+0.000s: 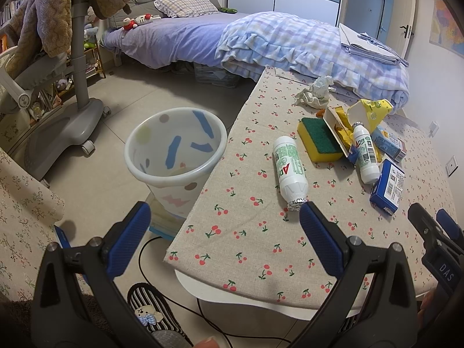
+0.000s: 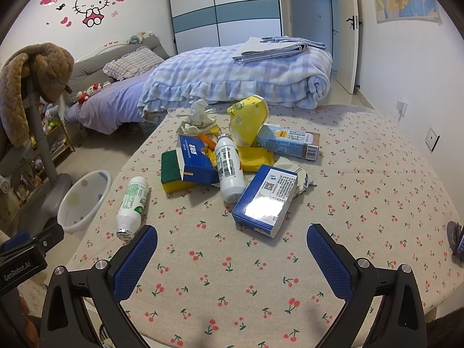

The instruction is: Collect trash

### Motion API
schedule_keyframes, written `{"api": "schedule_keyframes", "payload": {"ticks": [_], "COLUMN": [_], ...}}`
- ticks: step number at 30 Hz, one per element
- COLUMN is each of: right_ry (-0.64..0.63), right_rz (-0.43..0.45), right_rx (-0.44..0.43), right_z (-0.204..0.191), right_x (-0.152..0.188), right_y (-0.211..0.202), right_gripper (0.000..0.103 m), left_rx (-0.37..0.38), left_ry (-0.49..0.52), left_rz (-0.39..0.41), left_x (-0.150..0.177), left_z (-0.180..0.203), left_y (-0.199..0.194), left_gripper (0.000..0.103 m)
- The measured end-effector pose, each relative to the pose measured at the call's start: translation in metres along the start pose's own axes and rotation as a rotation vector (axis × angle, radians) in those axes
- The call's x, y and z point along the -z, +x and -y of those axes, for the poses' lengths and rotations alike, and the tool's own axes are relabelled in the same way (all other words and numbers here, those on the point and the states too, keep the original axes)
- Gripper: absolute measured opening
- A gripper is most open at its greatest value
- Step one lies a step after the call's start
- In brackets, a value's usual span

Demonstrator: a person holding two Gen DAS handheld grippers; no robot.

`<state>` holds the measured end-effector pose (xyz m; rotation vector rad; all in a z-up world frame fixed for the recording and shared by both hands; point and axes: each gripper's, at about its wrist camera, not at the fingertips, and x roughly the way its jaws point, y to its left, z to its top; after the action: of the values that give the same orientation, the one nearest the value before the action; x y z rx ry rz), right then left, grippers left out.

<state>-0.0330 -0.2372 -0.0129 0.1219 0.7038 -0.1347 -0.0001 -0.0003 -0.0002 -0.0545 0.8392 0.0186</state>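
Note:
A white bin [image 1: 174, 145] with coloured shapes stands on the floor left of the table; it also shows in the right wrist view [image 2: 84, 200]. Trash lies on the cherry-print tablecloth [image 2: 261, 275]: a white bottle [image 1: 288, 171] lying apart [image 2: 132, 203], a second white bottle [image 2: 230, 171], a blue box [image 2: 266, 200], an open blue box [image 2: 194, 158], a yellow-green sponge [image 1: 319, 139], a yellow carton [image 2: 248, 119], a drink carton [image 2: 290, 142], crumpled tissue [image 1: 314, 92]. My left gripper [image 1: 223, 214] is open above the table's left edge, near the lone bottle's foil cap. My right gripper [image 2: 232, 240] is open, just before the blue box.
A bed with a checked blanket [image 2: 232, 78] stands behind the table. A grey wheeled chair base [image 1: 66, 121] with a brown plush throw is left of the bin. A black cable [image 1: 203, 316] and a striped slipper [image 1: 150, 310] lie on the floor under the table's near edge.

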Motion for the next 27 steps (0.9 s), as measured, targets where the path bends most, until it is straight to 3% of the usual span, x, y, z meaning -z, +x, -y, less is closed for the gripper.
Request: {"api": "schedule_keyframes", "payload": {"ticks": [27], "right_ry": [0.002], "right_rz": [-0.029], "right_rx": [-0.001], "right_z": [-0.0023], "right_x": [0.0022], "right_y": [0.0034], "right_gripper": [0.103], "left_rx": [0.009], "left_ry": [0.012], "left_rz": [-0.033], "left_x": [-0.0014], "left_z": [-0.0005], "left_y": [0.0048], "left_gripper": [0.102]}}
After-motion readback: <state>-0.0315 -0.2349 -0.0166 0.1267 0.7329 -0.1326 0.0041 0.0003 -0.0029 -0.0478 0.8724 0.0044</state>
